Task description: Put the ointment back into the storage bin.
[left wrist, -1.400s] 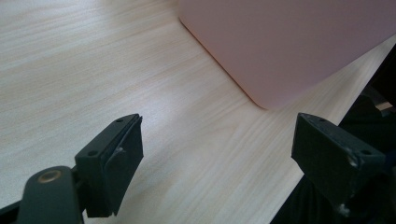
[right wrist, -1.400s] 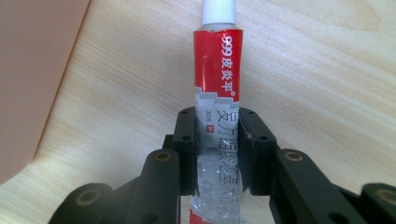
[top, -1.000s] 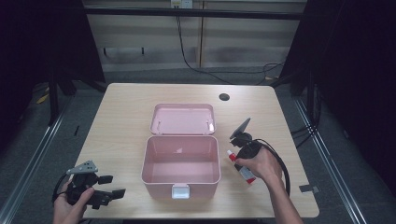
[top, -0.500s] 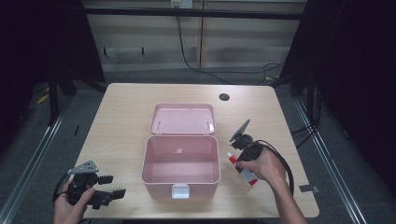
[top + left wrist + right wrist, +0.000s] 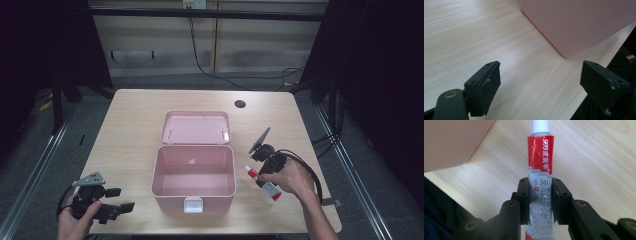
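Tube [image 5: 540, 162] stays clamped in right claw [image 5: 540, 202].

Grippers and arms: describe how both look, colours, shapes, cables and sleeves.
Both are black two-fingered tools. The left gripper carries a grey three-cornered plate on top; its blocky fingers show round screw holes and a brass-coloured insert at the base. The right gripper has boxy black fingers on bolted linkage arms, and a black cable loops from it. Both forearms are bare, without sleeves.
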`<state>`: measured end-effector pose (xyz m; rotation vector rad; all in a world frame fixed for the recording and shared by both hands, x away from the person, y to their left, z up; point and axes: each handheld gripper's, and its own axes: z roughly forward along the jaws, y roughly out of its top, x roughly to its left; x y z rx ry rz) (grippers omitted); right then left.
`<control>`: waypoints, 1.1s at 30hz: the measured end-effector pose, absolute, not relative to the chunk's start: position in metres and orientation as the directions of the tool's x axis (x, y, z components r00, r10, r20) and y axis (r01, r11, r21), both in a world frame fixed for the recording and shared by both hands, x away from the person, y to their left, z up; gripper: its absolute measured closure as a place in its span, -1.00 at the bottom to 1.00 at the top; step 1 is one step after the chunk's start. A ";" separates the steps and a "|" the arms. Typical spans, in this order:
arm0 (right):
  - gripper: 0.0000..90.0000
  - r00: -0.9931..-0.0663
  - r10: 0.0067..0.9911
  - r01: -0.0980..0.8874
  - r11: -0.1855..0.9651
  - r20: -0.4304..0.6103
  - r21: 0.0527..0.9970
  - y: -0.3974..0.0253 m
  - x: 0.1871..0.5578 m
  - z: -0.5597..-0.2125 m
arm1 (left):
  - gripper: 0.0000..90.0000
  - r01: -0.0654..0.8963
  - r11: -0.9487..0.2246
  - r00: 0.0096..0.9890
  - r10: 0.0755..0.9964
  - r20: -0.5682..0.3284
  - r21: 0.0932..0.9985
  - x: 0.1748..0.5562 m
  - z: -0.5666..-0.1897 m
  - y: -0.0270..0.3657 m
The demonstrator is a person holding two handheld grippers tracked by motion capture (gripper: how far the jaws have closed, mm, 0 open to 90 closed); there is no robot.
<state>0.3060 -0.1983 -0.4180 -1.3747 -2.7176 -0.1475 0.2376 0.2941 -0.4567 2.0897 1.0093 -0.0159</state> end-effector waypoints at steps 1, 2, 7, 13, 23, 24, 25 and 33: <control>0.59 -0.590 0.797 0.806 0.590 0.126 0.044 -0.198 0.306 -0.418 | -0.63 0.663 -0.364 0.682 0.653 -0.328 0.654 0.238 -0.457 0.294; 0.59 -0.595 0.794 0.803 0.594 0.128 0.049 -0.199 0.306 -0.416 | -0.63 0.665 -0.363 0.681 0.654 -0.330 0.653 0.237 -0.457 0.294; 0.58 -0.612 0.779 0.790 0.609 0.136 0.066 -0.202 0.303 -0.402 | -0.63 0.662 -0.373 0.686 0.650 -0.325 0.651 0.238 -0.457 0.294; 0.59 -0.630 0.765 0.777 0.623 0.135 0.090 -0.203 0.301 -0.388 | -0.63 0.663 -0.367 0.683 0.653 -0.327 0.653 0.238 -0.457 0.294; 0.58 -0.642 0.757 0.766 0.627 0.124 0.140 -0.205 0.298 -0.368 | -0.63 0.662 -0.368 0.684 0.652 -0.327 0.653 0.238 -0.457 0.294; 0.59 -0.646 0.755 0.763 0.631 0.115 0.144 -0.205 0.297 -0.365 | -0.63 0.662 -0.367 0.684 0.652 -0.327 0.653 0.237 -0.457 0.294; 0.59 -0.644 0.754 0.764 0.629 0.125 0.145 -0.205 0.296 -0.363 | -0.63 0.662 -0.367 0.684 0.652 -0.327 0.653 0.237 -0.457 0.294; 0.59 -0.676 0.729 0.735 0.654 0.106 0.180 -0.204 0.292 -0.338 | -0.63 0.664 -0.366 0.683 0.653 -0.329 0.652 0.238 -0.457 0.294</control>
